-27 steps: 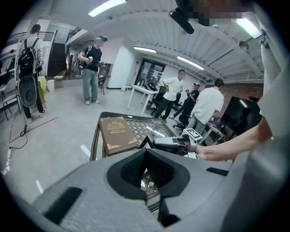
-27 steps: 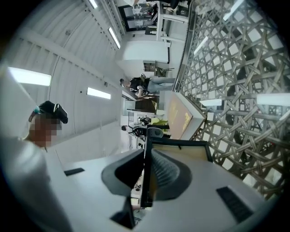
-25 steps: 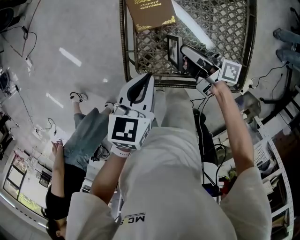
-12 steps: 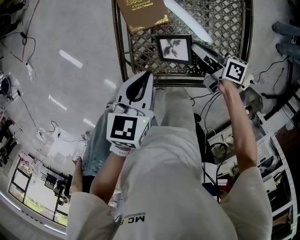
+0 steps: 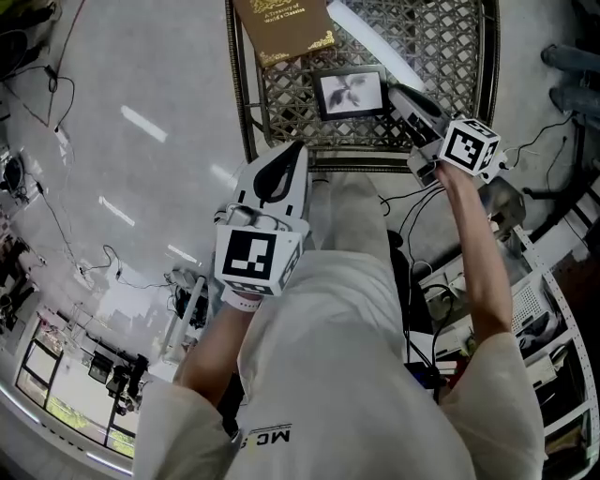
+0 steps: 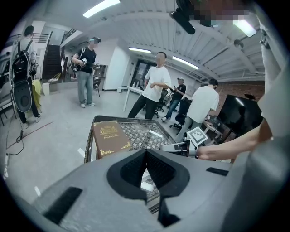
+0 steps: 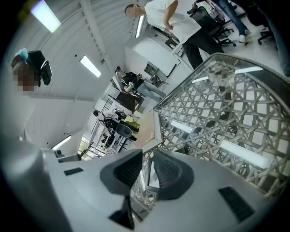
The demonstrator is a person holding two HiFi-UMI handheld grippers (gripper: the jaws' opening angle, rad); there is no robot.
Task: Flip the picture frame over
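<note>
The right tool [image 5: 397, 94] is opening its jaws, with a narrow gap showing between the pads and nothing pinched there. Just beside its tips, at nine o'clock, the small black-rimmed picture frame [image 5: 352, 92] is lying picture-side up on the woven metal lattice desk [image 5: 450, 47]. A brown gold-trimmed hardcover book [image 5: 286, 23] is resting at the frame's eleven o'clock. The left tool [image 5: 292, 155] is hovering at the frame's seven o'clock, jaws together and empty.

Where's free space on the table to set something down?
Bare lattice on the right half of the table, beyond the picture frame, plus the narrow strip between frame and near rim. Crowded at left: book with frame close by.
</note>
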